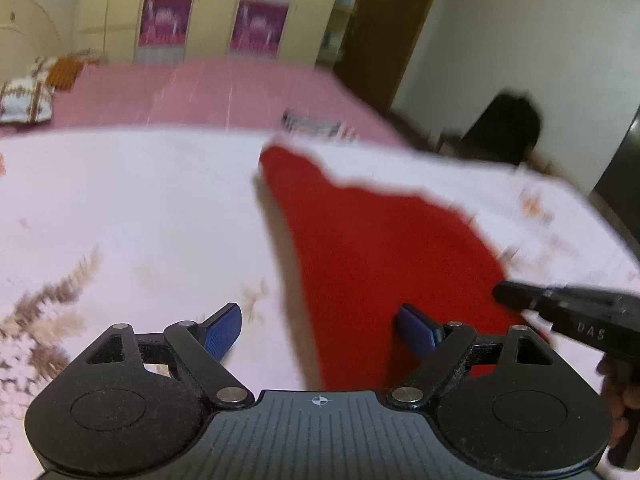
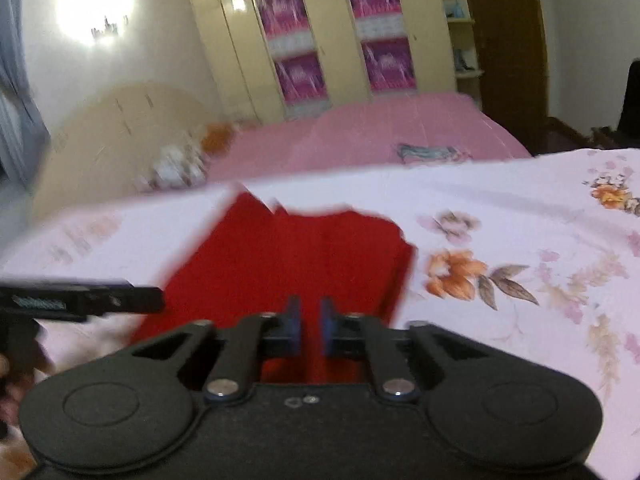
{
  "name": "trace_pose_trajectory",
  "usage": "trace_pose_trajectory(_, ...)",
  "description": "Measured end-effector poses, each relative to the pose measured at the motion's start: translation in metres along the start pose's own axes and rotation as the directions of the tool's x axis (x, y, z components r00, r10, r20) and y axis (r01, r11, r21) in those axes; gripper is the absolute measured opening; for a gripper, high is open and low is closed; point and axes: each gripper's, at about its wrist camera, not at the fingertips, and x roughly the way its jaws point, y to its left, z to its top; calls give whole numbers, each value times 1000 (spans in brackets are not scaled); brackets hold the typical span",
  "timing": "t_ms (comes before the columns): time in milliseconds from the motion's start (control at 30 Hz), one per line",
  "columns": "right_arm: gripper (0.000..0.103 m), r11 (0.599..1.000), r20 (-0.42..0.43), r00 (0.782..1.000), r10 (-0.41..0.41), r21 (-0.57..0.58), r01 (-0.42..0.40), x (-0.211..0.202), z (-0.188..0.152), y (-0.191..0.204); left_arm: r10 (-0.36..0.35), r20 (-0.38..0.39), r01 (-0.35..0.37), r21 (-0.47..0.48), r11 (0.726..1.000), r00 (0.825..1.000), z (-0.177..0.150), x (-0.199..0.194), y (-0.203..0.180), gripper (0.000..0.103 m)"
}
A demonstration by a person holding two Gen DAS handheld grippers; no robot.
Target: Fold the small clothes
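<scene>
Your item: red garment (image 1: 360, 248), single piece, plain knit-look cloth, no print. State: spread mostly flat, far edge jagged with narrow part jutting away from you. Location: on white floral sheet (image 2: 500, 200), over bed, near your side.

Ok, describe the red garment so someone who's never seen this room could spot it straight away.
Start at the bed with the pink bedspread in front of the cream wardrobe. Nearer the camera lies a white floral sheet, and on it sits the plain red fabric garment. It is the only solid red thing there; everything around it is pale and flower-printed.
</scene>
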Motion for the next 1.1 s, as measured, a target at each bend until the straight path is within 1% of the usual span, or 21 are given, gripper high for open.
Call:
trace_pose_trajectory(33,3,1000,-16,1000,-20,-17,20,8,-3,-2,-9,-3,9,-21,1000,1000,-1,4,2,87)
trace_pose_trajectory(67,2,1000,-8,1000,-23,-21,22,11,-5,-4,12,-6,-12,-36,999,1000,-1,6,2,98)
trace_pose_trajectory(100,2,1000,-13,1000,-26,-18,26,11,-3,-5,36,0,-36,-22,999,999,-1,6,0,103)
trace_pose_trajectory(167,2,999,-32,998,-51,-11,51,9,1,-8,40,16,-40,1,999,999,-3,4,-2,103)
trace_pose_trajectory(233,4,999,-53,997,-50,2,50,9,-3,-14,10,10,-9,-26,1000,1000,-3,2,1,103)
trace_pose_trajectory(267,8,999,-58,998,-40,9,40,7,-3,-17,-10,8,10,-37,999,1000,-2,0,4,103)
trace_pose_trajectory(333,23,998,-35,999,-32,61,34,-5,-2,-24,-40,18,41,-40,998,999,-3,-7,7,103)
trace_pose_trajectory(400,58,983,18,1000,9,185,-12,-21,-4,-42,-67,8,67,-33,997,998,-3,-12,11,103)
trace_pose_trajectory(433,65,970,22,999,36,240,-41,-24,-6,-50,-80,2,80,-35,996,997,-1,-12,13,103)
trace_pose_trajectory(467,67,946,17,996,92,310,-92,-25,-9,-60,-100,-5,100,-40,994,995,0,-13,15,103)
trace_pose_trajectory(533,57,891,0,981,195,417,-177,-21,-16,-76,-122,-13,121,-59,991,992,-1,-13,19,103)
trace_pose_trajectory(600,55,850,-14,969,247,483,-210,-15,-21,-85,-143,-34,140,-90,986,989,1,-10,24,101)
trace_pose_trajectory(633,56,840,-26,966,258,500,-211,-12,-21,-87,-154,-43,149,-104,983,987,1,-8,25,101)
trace_pose_trajectory(700,66,827,-46,963,265,525,-202,-7,-23,-89,-185,-70,175,-131,976,980,0,-5,26,100)
trace_pose_trajectory(733,68,819,-51,960,277,534,-208,-4,-23,-89,-212,-82,198,-154,968,974,-2,-4,31,100)
trace_pose_trajectory(767,72,809,-60,954,293,548,-214,-2,-24,-89,-244,-99,224,-179,958,965,-2,0,32,94)
trace_pose_trajectory(800,72,795,-68,947,315,563,-224,2,-25,-90,-271,-120,244,-203,948,955,-3,4,34,85)
trace_pose_trajectory(867,72,768,-81,924,373,587,-258,10,-29,-90,-293,-139,258,-224,940,946,-3,11,35,85)
trace_pose_trajectory(933,71,768,-90,918,387,583,-267,14,-29,-88,-298,-145,260,-234,937,943,-2,16,33,85)
trace_pose_trajectory(1033,69,746,-98,901,422,602,-285,20,-25,-87,-311,-147,272,-237,933,939,1,23,31,85)
trace_pose_trajectory(1100,63,745,-106,894,436,599,-292,27,-22,-85,-307,-148,270,-226,936,940,4,27,27,84)
